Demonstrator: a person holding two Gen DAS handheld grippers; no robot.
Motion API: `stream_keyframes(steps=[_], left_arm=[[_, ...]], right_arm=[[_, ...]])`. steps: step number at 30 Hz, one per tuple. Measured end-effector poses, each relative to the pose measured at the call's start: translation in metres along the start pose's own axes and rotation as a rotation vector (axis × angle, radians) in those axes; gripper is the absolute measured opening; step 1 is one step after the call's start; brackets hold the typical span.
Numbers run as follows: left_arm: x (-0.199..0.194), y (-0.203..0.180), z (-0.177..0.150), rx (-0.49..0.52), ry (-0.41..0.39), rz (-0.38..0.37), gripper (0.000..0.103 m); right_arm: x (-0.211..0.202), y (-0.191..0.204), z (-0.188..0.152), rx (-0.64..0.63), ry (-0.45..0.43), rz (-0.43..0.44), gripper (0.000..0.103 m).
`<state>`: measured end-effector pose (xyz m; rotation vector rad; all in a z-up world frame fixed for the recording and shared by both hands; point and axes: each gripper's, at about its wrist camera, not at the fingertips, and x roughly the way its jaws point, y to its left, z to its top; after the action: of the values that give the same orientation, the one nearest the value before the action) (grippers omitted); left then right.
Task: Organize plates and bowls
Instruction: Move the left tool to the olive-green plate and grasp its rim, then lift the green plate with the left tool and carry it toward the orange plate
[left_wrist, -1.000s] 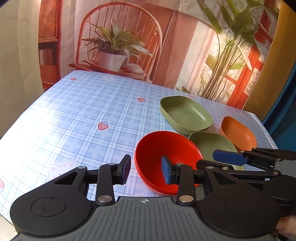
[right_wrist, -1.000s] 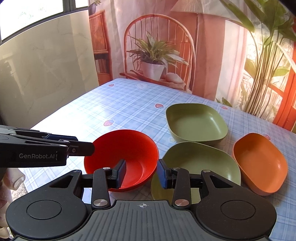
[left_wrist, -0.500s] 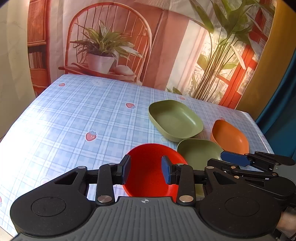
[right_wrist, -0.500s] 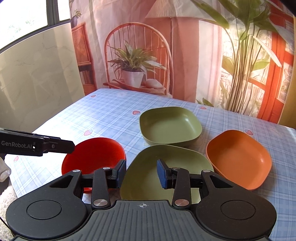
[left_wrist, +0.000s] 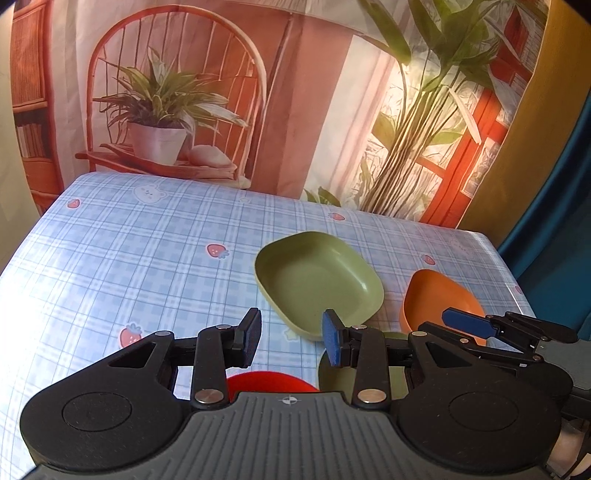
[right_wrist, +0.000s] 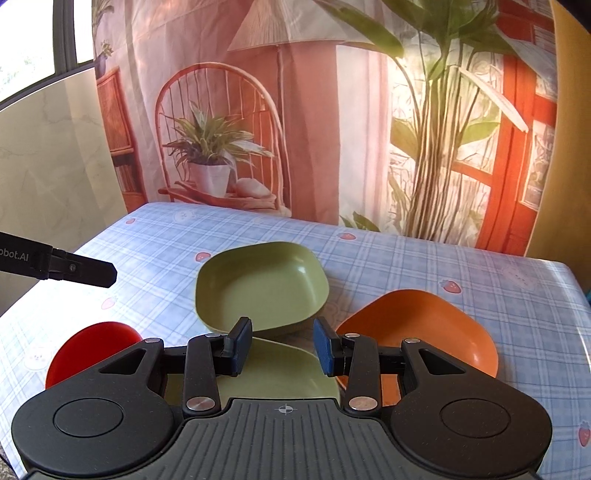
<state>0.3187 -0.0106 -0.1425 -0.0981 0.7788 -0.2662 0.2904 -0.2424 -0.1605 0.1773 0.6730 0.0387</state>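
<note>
1. On the table (right_wrist: 424, 266) with the blue checked cloth lie four dishes: a deep green dish (right_wrist: 262, 286) in the middle, an orange dish (right_wrist: 421, 332) to its right, a flatter green plate (right_wrist: 280, 373) nearest the right gripper, and a red bowl (right_wrist: 92, 341) at the left near edge.

2. The left gripper (left_wrist: 291, 338) hangs above the near edge with its jaws apart and nothing between them. The right gripper (right_wrist: 282, 345) is the same, open and empty, over the green plate.

3. I judge the dishes to be light, stiff plastic or something similar, with a smooth matte surface. They probably do not break easily, but a thin rim can slip out of the pads.

4. The best place to hold is the rim, one finger inside the wall and one outside. The deep green dish has a high wall, so it gives a good grip. The flat green plate lies low and its edge must first be caught from the side.

5. Compared with one second ago, both grippers have pulled back and risen. The red bowl then filled the space before the left gripper; now only a strip of it shows under the body of this gripper. In the right view the red bowl has gone from the middle to the far left.
</note>
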Motion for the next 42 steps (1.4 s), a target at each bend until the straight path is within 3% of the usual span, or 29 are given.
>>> stream_keyframes(steps=[5,15,23,30,42], left_arm=[[0.038,-0.002,0.022,0.023,0.067,0.013,0.038],[0.115,0.017,0.033,-0.129,0.233,0.021,0.037],[0.134,0.023,0.031,-0.151,0.265,-0.01,0.037],[0.14,0.018,0.03,-0.114,0.253,0.005,0.033],[0.096,-0.008,0.04,-0.036,0.153,-0.006,0.033]], right_arm=[[0.022,-0.009,0.021,-0.052,0.008,0.007,0.034],[0.115,-0.031,0.048,-0.034,0.135,0.019,0.034],[0.155,-0.035,0.05,-0.01,0.203,0.041,0.034],[0.154,-0.031,0.048,0.009,0.208,0.062,0.026],[0.089,-0.03,0.057,0.024,0.101,0.045,0.023]])
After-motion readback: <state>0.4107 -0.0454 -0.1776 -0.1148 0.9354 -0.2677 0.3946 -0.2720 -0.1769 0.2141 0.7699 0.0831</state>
